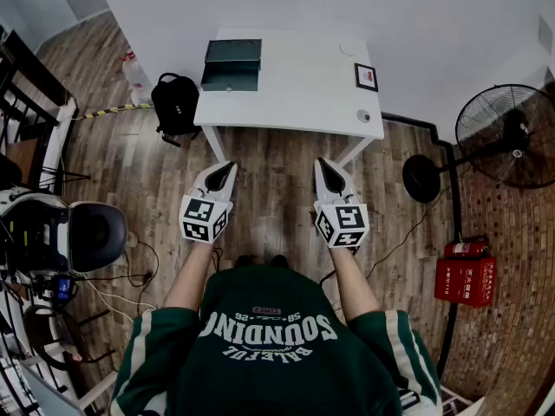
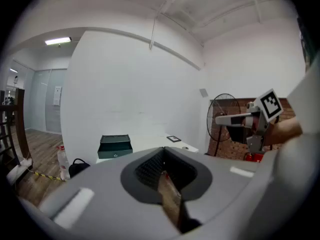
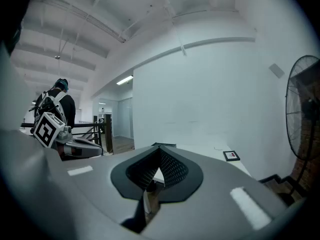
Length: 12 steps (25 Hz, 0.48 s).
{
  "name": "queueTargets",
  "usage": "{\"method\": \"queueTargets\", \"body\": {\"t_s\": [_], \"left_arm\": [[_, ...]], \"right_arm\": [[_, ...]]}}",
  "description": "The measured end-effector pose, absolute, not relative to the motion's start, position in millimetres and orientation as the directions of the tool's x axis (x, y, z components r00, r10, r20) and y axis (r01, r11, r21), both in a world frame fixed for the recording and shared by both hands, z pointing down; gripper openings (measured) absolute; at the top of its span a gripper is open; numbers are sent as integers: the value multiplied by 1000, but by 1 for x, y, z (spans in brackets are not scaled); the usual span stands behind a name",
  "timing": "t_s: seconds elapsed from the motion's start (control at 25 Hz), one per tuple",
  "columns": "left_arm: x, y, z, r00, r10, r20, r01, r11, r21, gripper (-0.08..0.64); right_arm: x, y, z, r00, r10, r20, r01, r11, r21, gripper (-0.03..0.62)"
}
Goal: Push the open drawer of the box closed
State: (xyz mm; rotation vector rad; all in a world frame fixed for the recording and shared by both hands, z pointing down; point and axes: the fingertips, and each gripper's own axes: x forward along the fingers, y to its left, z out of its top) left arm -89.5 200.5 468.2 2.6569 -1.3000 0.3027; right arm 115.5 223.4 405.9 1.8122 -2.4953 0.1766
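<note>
The box [image 1: 232, 63] stood at the far left corner of the white bench [image 1: 303, 102], and its drawer [image 1: 231, 80] looked pulled out on the near side. A small frame [image 1: 366, 77] lay near the right edge. Both grippers hung in the air before the bench, well apart from the box. The left gripper [image 1: 227, 168] had its fingers pressed together with nothing between them. The fingers of the right gripper [image 1: 322, 163] were together too, and empty. A backpack [image 1: 176, 104] sat on the floor beside the bench.

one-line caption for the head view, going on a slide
Standing back from the white table, left gripper and right gripper shut, empty; green box, drawer open, on its far-left corner.
</note>
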Motion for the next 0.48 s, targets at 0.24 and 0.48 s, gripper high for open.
{"method": "queueTargets", "body": {"t_s": [0.24, 0.48], "left_arm": [[-89, 198, 464, 600, -759, 251, -793, -605, 66, 52], [-82, 196, 466, 586, -771, 248, -800, -599, 29, 52]], "right_arm": [[115, 222, 403, -320, -942, 106, -947, 314, -73, -2], [119, 220, 407, -330, -938, 107, -943, 322, -87, -2]]}}
